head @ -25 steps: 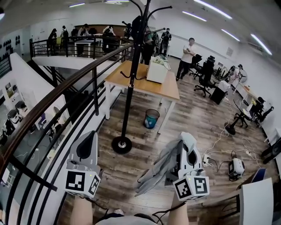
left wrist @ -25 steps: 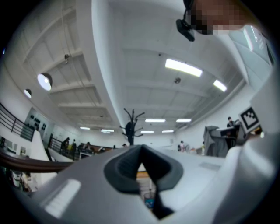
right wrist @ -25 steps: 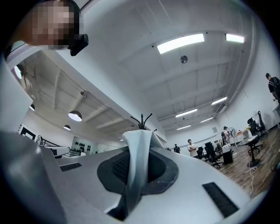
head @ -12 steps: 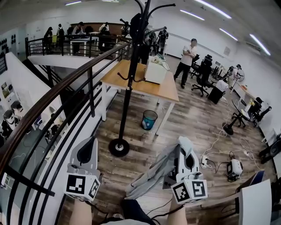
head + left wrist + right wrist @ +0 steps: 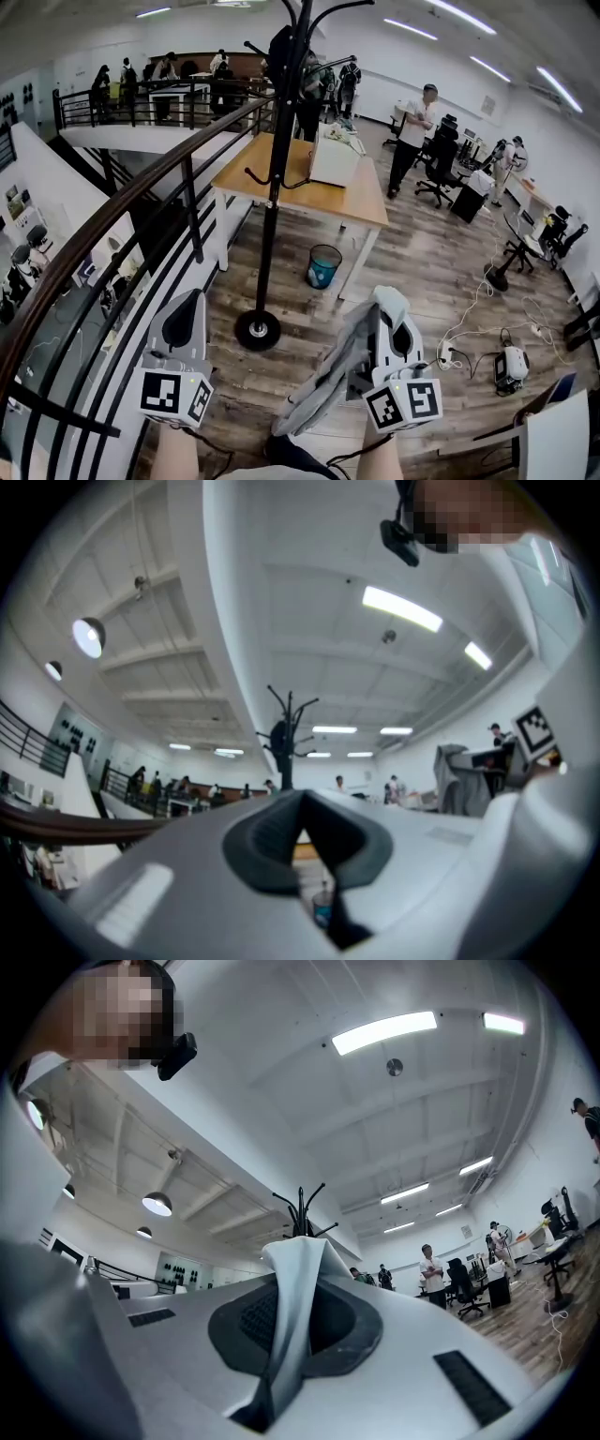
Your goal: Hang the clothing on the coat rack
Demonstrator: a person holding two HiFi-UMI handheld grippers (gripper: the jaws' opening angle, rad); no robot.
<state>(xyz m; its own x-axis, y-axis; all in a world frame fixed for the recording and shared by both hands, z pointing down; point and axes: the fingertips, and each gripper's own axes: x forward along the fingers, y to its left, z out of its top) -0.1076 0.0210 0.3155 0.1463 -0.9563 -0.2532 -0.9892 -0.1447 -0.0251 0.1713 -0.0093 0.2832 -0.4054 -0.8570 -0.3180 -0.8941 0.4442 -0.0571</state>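
Note:
A black coat rack (image 5: 273,178) with curved hooks stands on a round base (image 5: 257,330) on the wood floor, just ahead of me. A grey garment (image 5: 326,380) hangs down and to the left from my right gripper (image 5: 387,307), which is shut on a fold of it. In the right gripper view the cloth (image 5: 292,1316) is pinched between the pads, with the coat rack (image 5: 302,1208) far beyond. My left gripper (image 5: 190,302) is low at the left by the railing, shut and empty. In the left gripper view the closed tips (image 5: 302,803) point towards the coat rack (image 5: 284,738).
A dark railing (image 5: 141,202) runs diagonally along my left, with a drop beyond it. Behind the rack stands a wooden table (image 5: 281,183) with a white box (image 5: 335,159), and a blue bin (image 5: 324,265) beneath it. Cables (image 5: 469,328), office chairs and people fill the right.
The coat rack sits slightly nearer and more central in the head view. My right gripper has lifted the garment a little. A person at the back has walked to the right.

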